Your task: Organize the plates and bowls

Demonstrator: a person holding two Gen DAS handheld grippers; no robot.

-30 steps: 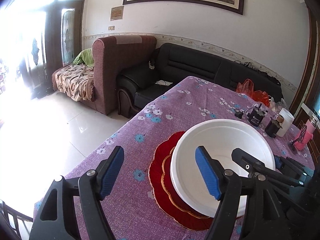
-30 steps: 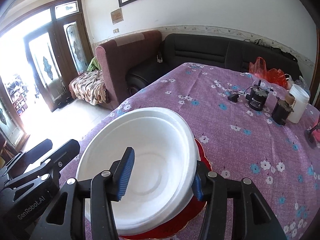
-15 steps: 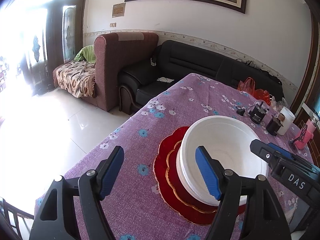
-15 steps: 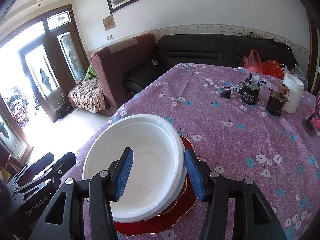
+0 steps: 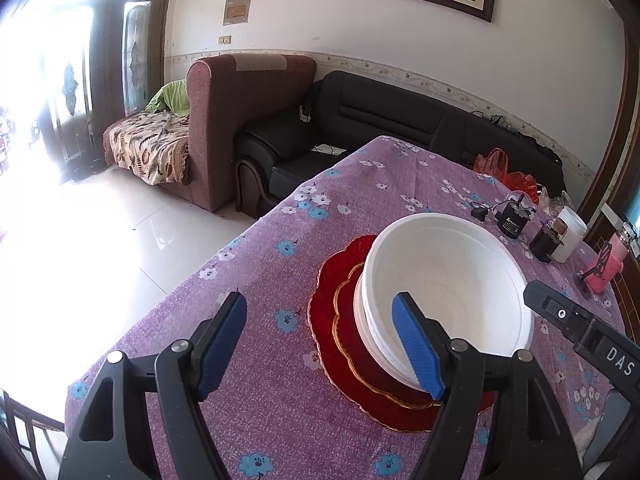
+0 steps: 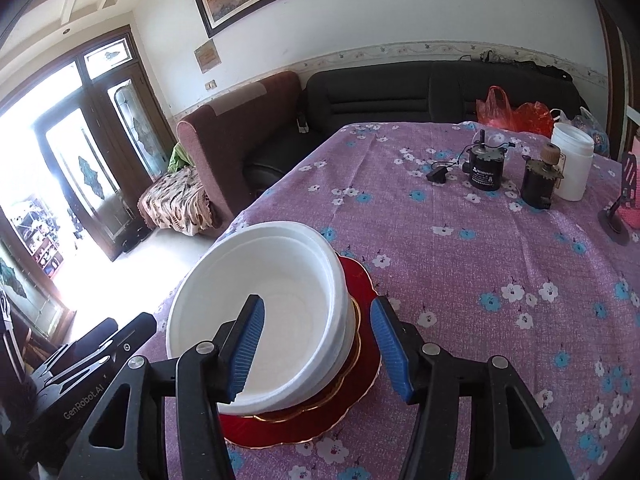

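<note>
A stack of white foam bowls (image 5: pixel 444 280) (image 6: pixel 276 312) sits on stacked red plates with gold rims (image 5: pixel 340 320) (image 6: pixel 360 364) on the purple flowered tablecloth (image 5: pixel 280 272). My left gripper (image 5: pixel 320 340) is open and empty, above the table just left of the stack. My right gripper (image 6: pixel 316 344) is open and empty, its fingers either side of the bowls' near right rim, above it and apart from it.
At the far right of the table stand two small dark motors (image 6: pixel 486 168), a white jar (image 6: pixel 572 160) and a pink item (image 5: pixel 604 268). Red plastic bags (image 6: pixel 512 112) lie beyond. The table's left edge (image 5: pixel 224 248) drops to the tiled floor; sofas stand behind.
The right gripper has let go of the white bowl, opened wider and drawn back and up. The bowl now rests on the stack. The left gripper has pulled back slightly.
</note>
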